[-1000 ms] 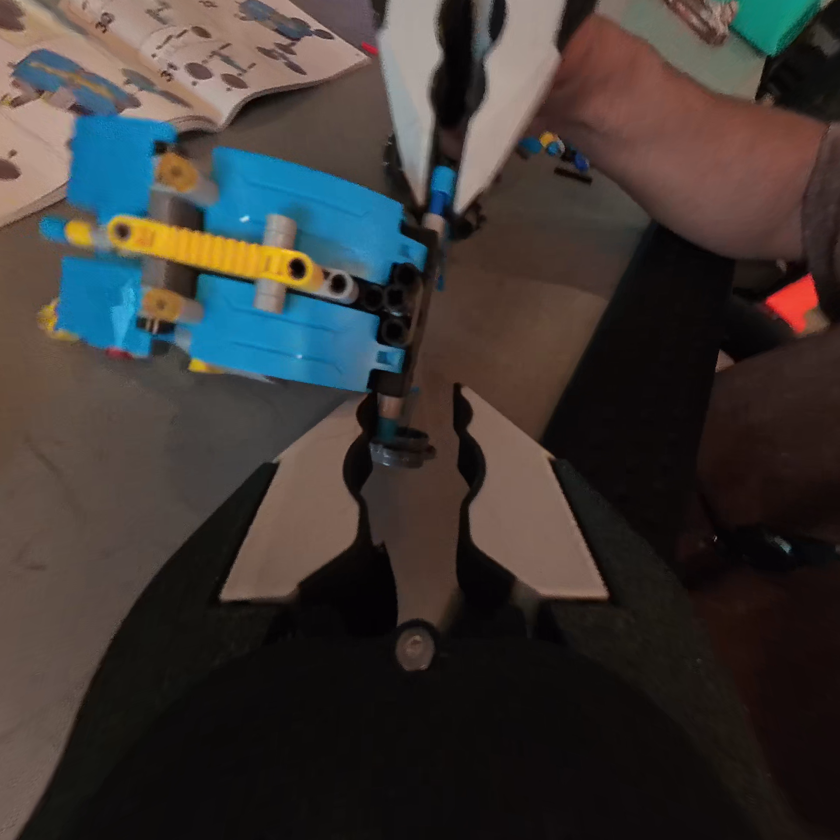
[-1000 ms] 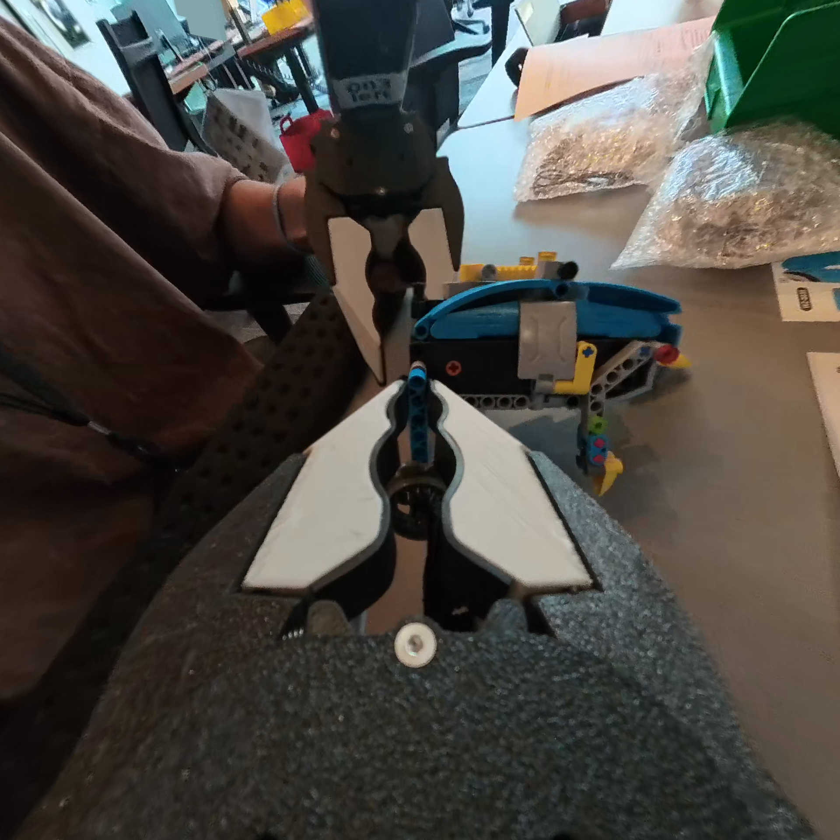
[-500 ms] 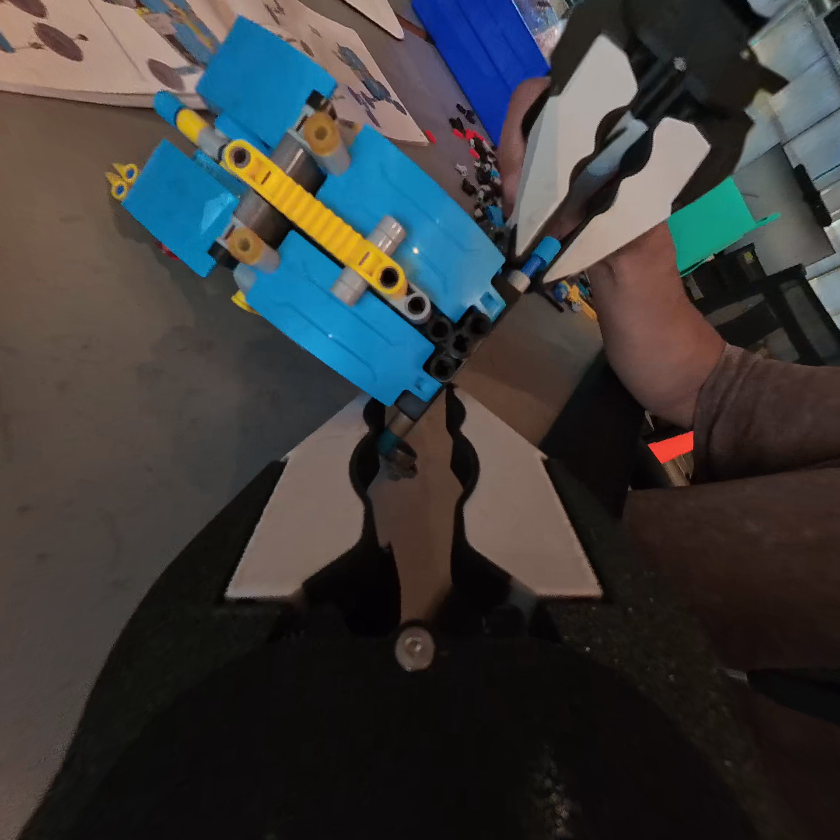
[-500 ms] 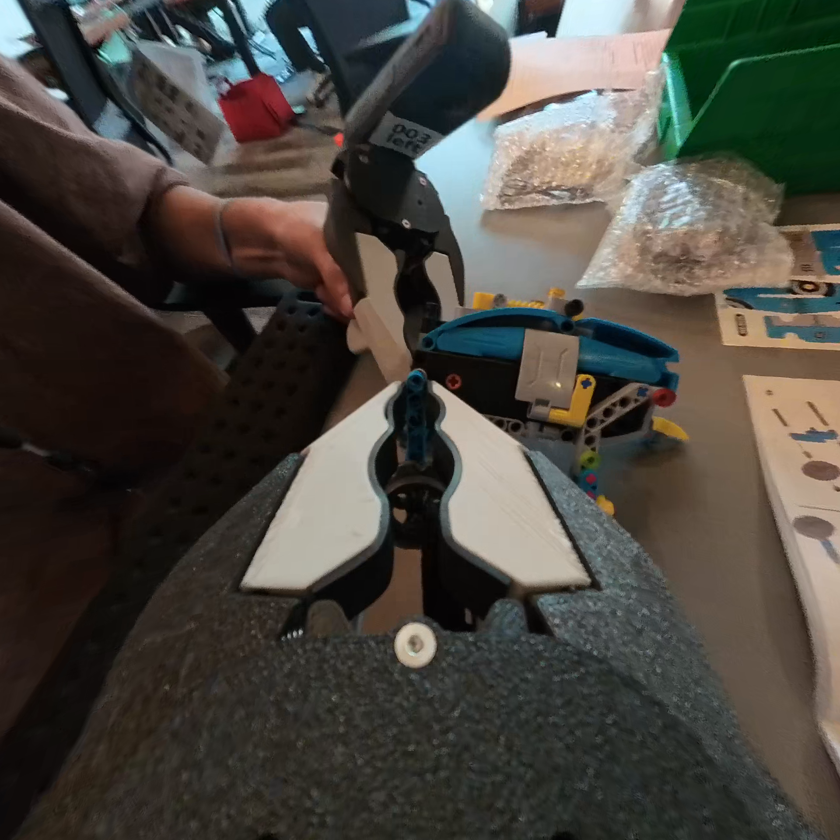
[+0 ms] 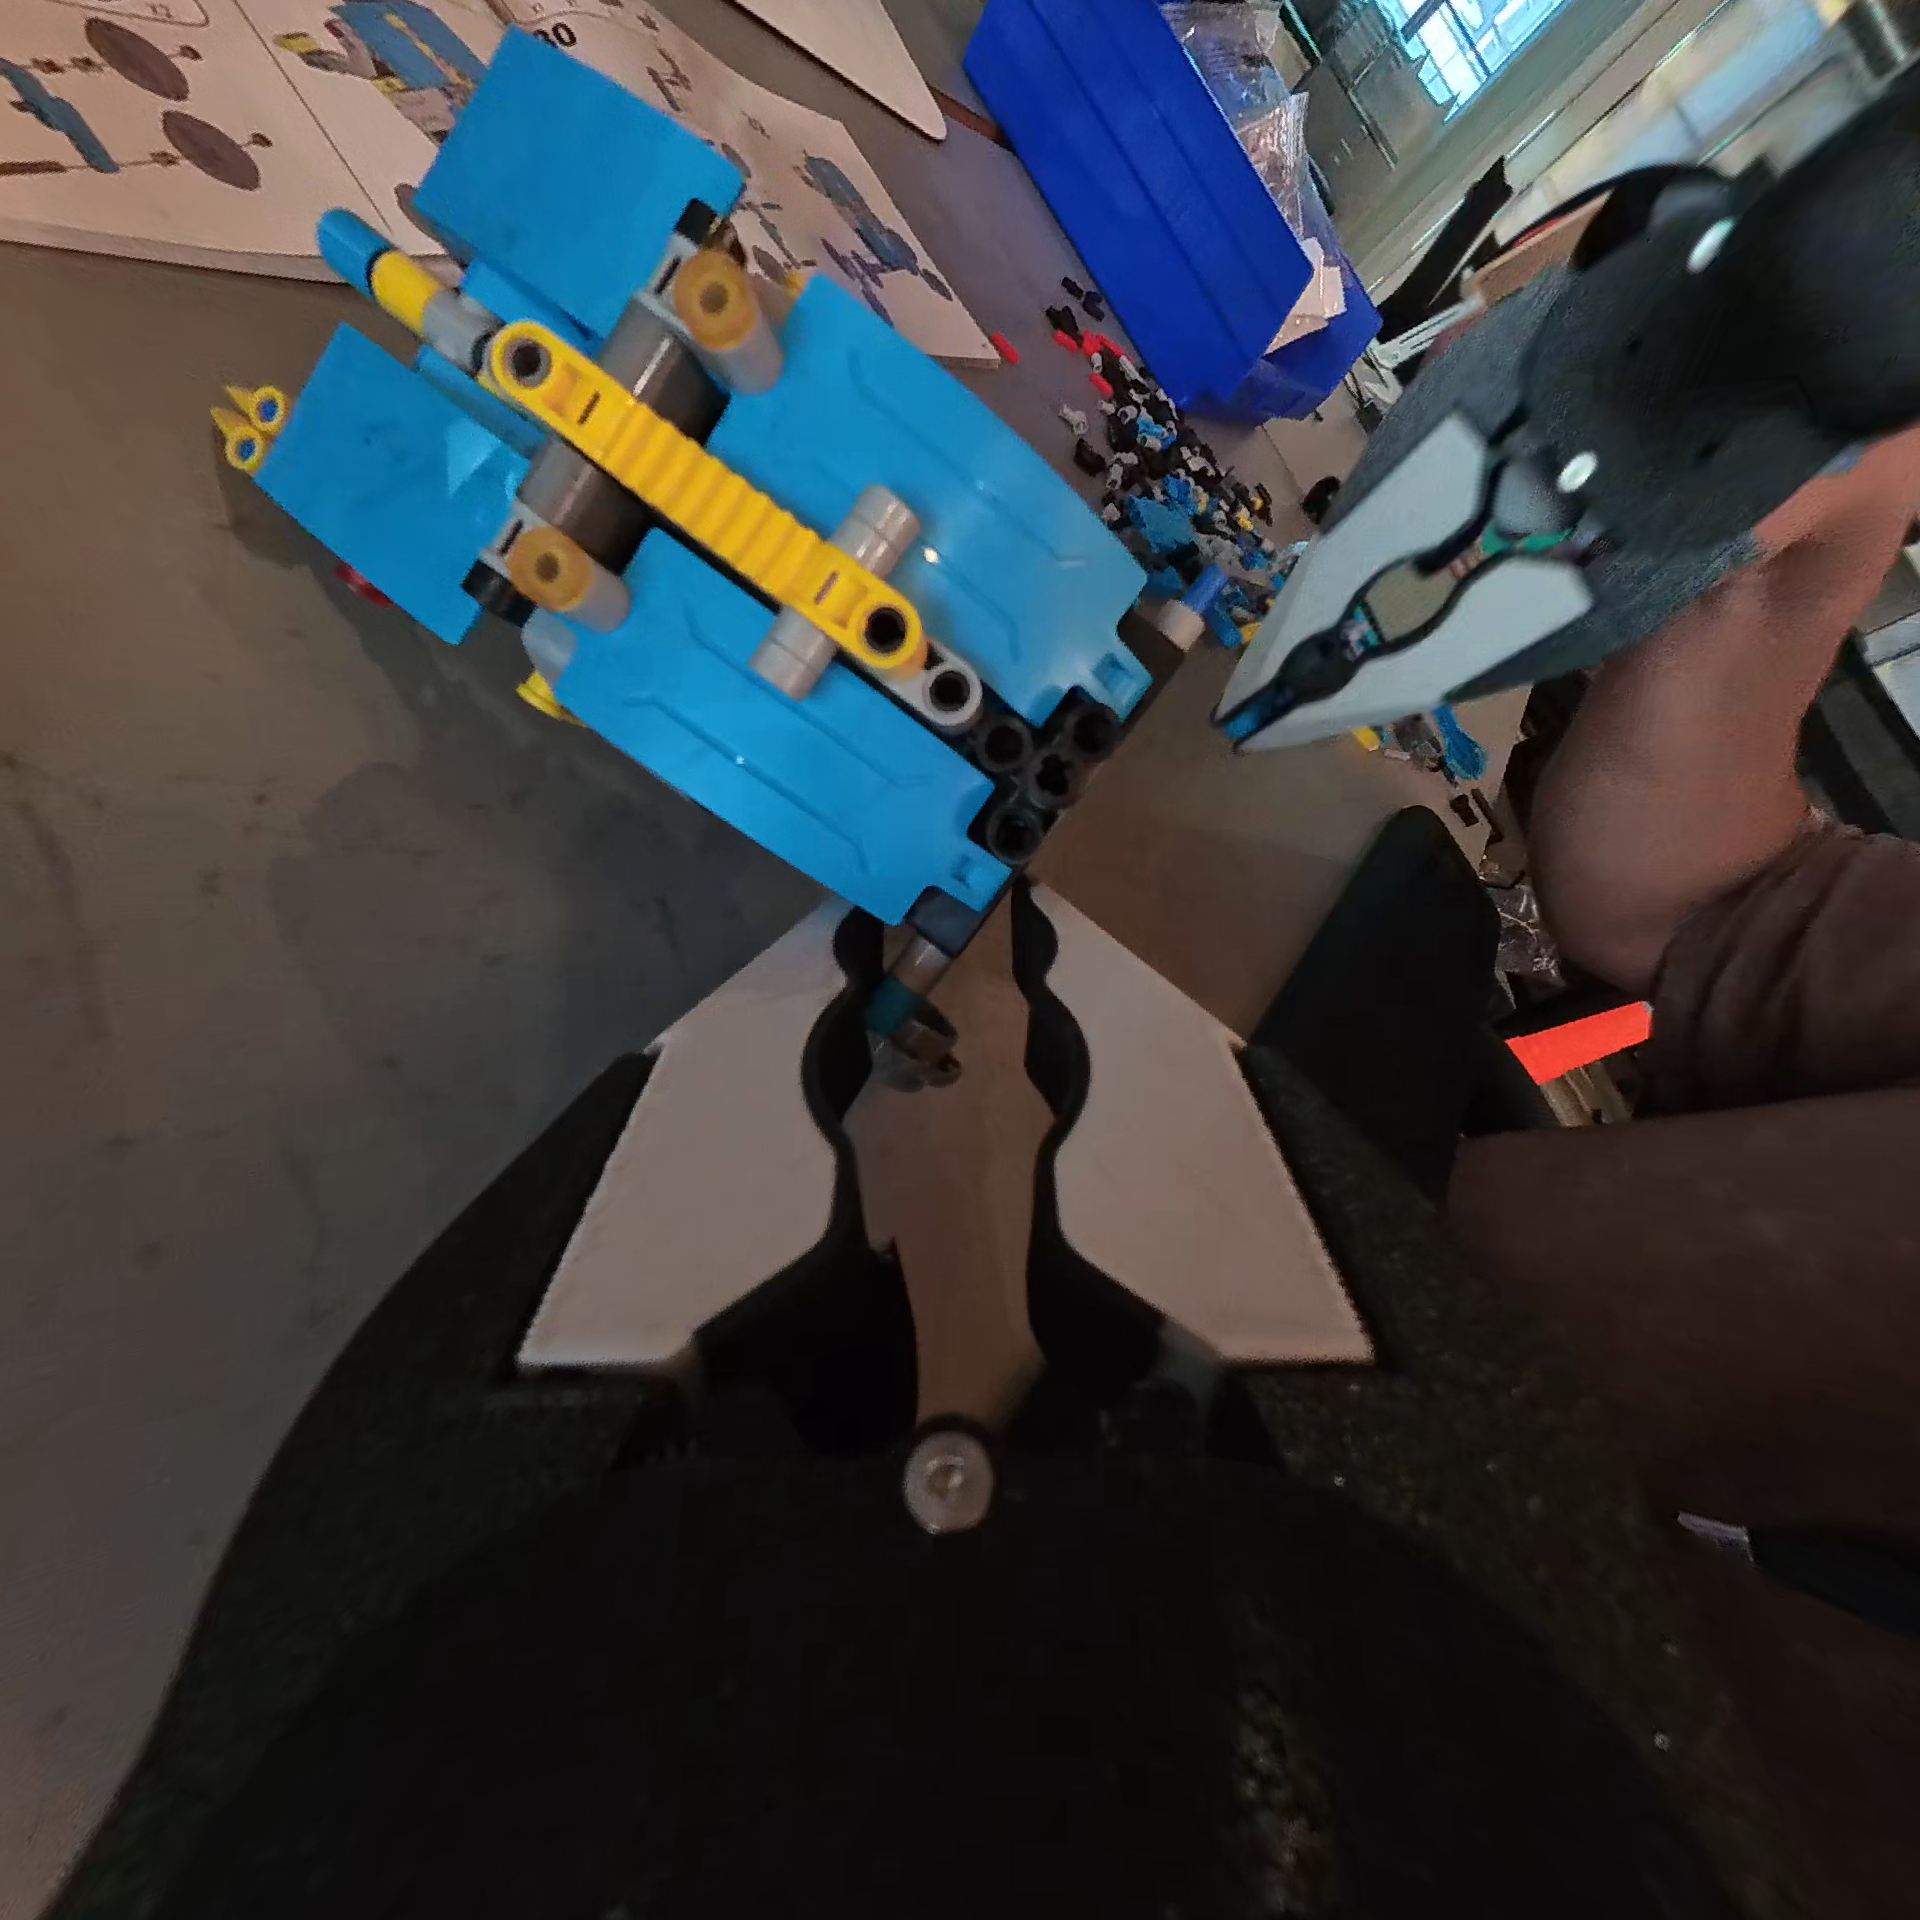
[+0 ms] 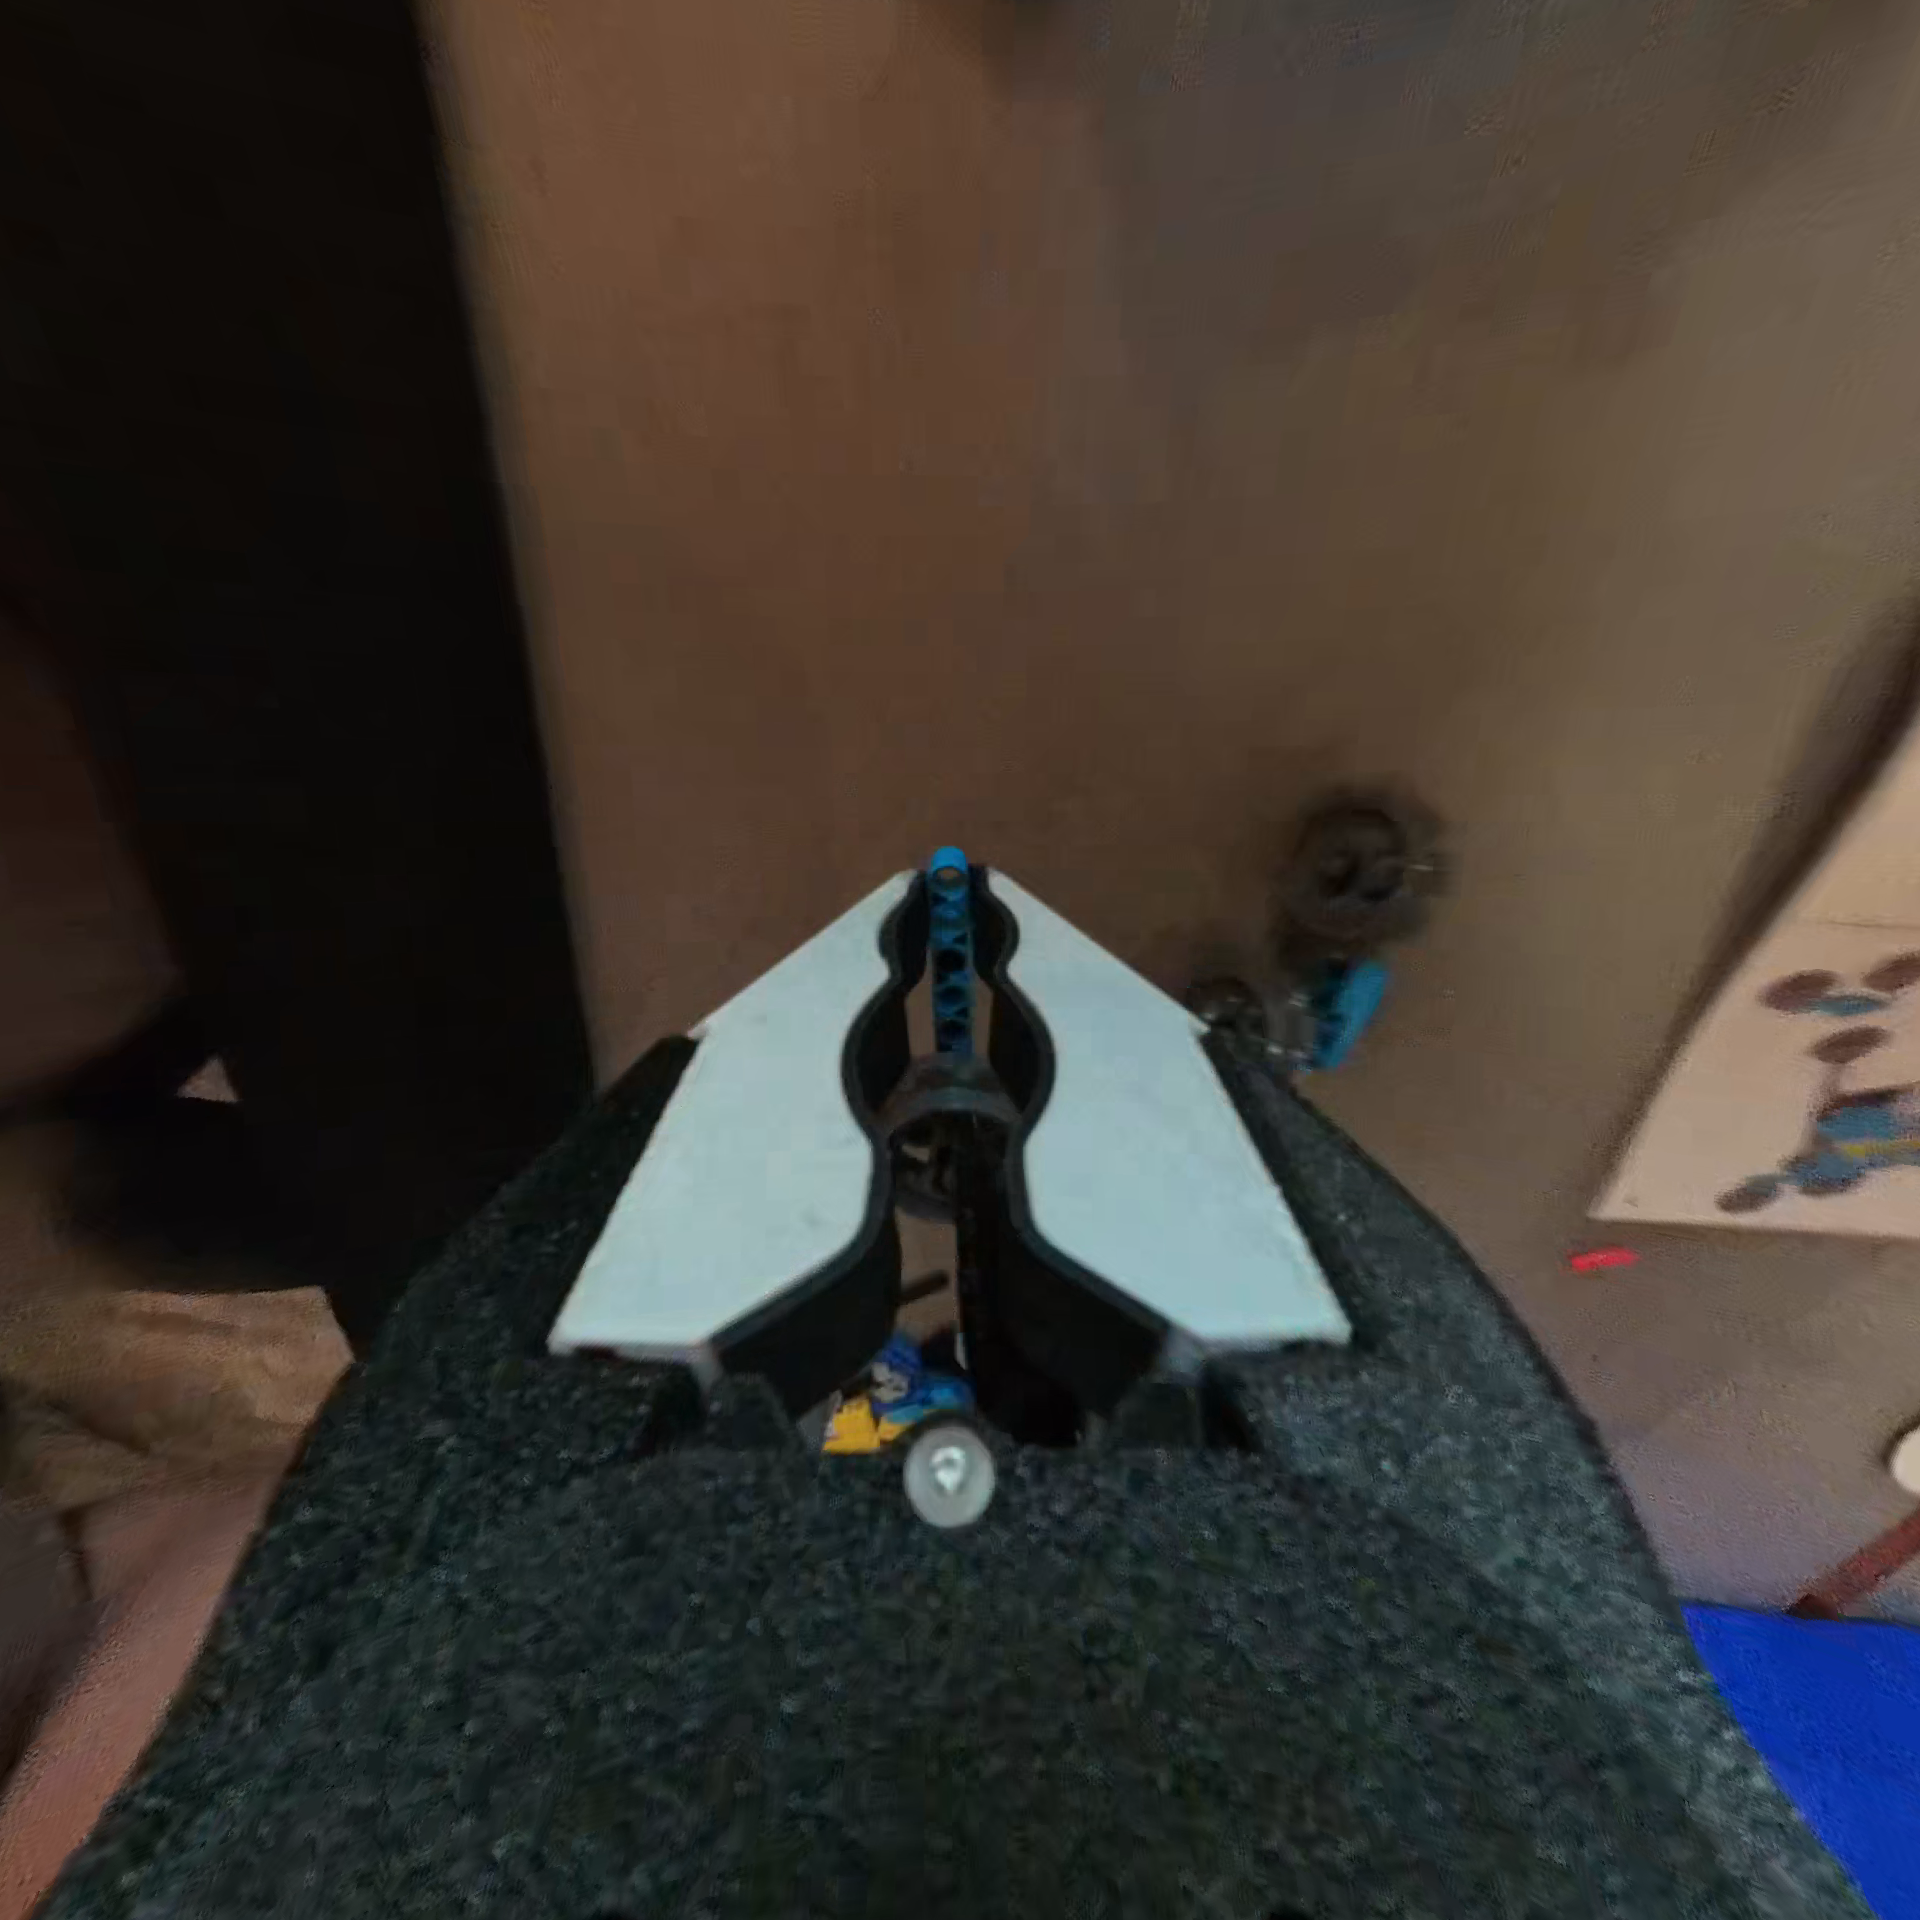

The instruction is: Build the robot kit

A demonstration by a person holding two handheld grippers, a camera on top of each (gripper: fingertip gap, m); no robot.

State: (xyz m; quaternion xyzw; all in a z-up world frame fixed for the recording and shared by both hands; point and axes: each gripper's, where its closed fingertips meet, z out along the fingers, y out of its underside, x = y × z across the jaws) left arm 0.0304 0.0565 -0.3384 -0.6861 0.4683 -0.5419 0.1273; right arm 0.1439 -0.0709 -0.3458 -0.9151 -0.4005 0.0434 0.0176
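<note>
Your left gripper (image 5: pixel 940 966) has its jaws parted a little, with the grey and teal axle end (image 5: pixel 914 997) of a blue brick model (image 5: pixel 790 623) lying in the gap against one finger; a firm pinch cannot be confirmed. The model sits on the grey table (image 5: pixel 208 1039) just ahead of that gripper. It looks like light, hard, slick plastic that could pop apart at its joints, so the black frame end (image 5: pixel 1039 769) seems a safer hold than the thin axle. Your right gripper (image 6: pixel 951 883) is pressed together on a thin blue beam (image 6: pixel 951 966) with a black wheel (image 6: pixel 940 1132) behind it. Nearby lie a loose gear (image 6: pixel 1351 873), a parts pile (image 5: pixel 1174 488), instruction sheets (image 5: pixel 208 135) and a blue bin (image 5: pixel 1164 197).
</note>
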